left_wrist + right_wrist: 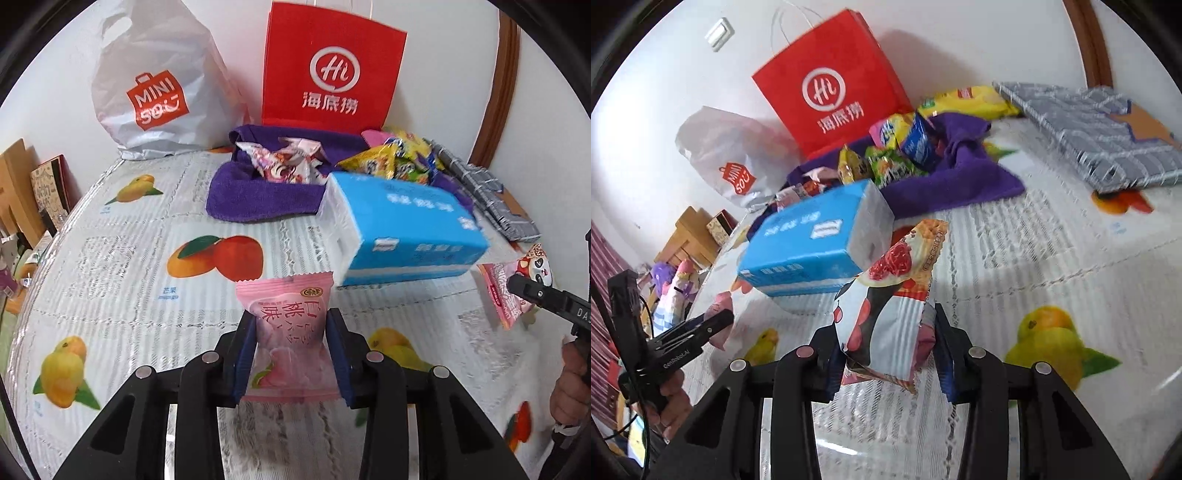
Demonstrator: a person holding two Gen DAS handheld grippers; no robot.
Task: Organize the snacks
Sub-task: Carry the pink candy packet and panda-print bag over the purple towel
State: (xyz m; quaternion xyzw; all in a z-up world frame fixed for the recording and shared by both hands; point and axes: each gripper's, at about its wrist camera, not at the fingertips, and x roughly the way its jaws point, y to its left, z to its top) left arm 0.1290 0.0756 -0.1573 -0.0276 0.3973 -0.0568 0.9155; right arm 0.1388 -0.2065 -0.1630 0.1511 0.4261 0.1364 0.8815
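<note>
The left gripper (291, 354) is clamping a pink peach candy packet (286, 332) between its blue pads, holding it upright above the fruit-print tablecloth (122, 236). The right gripper (886, 354) is squeezing a penguin snack packet (890, 310) the same way. Just beyond both is lying a blue tissue pack (402, 229). Behind it, more snacks (395, 158) are sitting heaped on a purple towel (258, 195), with a red paper bag (332, 70) and a white plastic bag (155, 88) standing against the wall.

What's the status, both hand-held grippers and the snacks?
Left hand-held gripper shut on pink peach snack. Right hand-held gripper shut on penguin snack packet. Blue tissue box sits directly ahead.
</note>
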